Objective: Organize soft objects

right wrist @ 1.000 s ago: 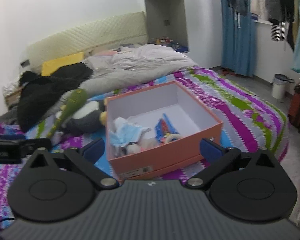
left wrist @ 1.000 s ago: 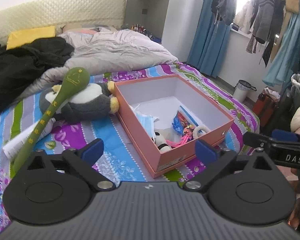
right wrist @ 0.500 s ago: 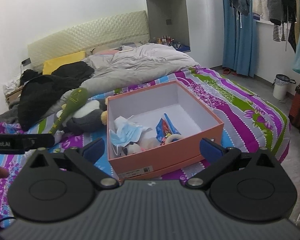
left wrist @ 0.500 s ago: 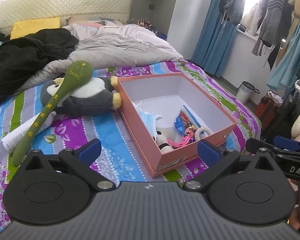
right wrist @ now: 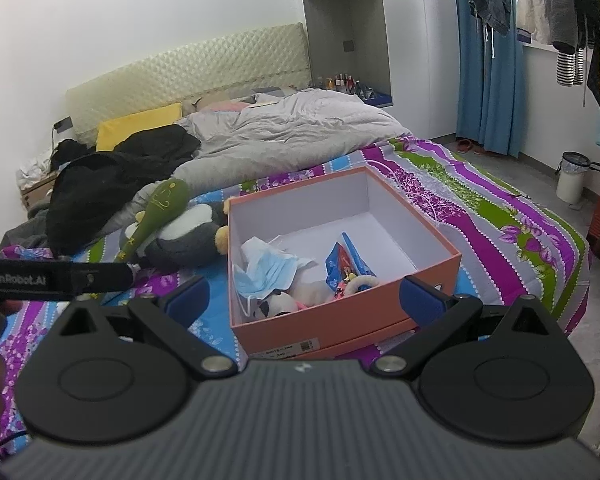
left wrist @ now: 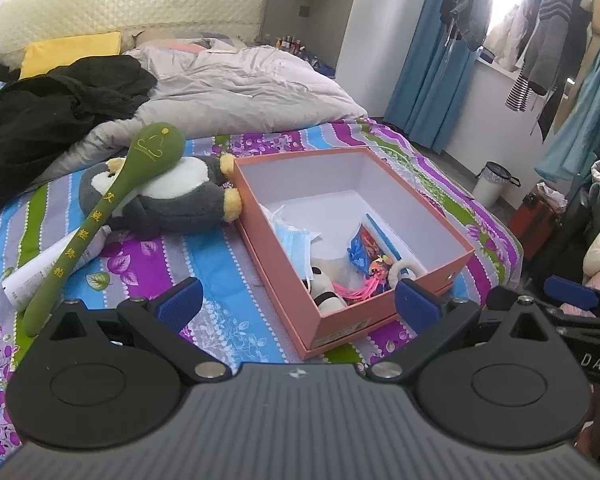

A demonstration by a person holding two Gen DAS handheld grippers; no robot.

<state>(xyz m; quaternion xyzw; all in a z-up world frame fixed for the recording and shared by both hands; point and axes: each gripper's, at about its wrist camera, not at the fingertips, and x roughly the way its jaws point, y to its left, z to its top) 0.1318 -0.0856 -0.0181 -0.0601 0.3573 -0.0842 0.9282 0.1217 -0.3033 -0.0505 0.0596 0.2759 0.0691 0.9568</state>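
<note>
Two grippers spread, box (left wrist: 380,322) contents jumbled (panda toy (left wrist: 324,286) half-hidden)

Two black handheld grippers, blue-padded fingers

Each ribbed grey body carries round black discs and silver screws; white "DAS" lettering is seen on the right gripper (left wrist: 572,300), "Gen.Robot.AI" on the left gripper (right wrist: 56,278).

Ahead of the grippers: one box (left wrist: 384,322); one penguin toy (left wrist: 172,204); one green mallet (left wrist: 112,208); one white tube (left wrist: 48,266); one face mask (right wrist: 270,270); one small panda toy (left wrist: 326,290).
</note>
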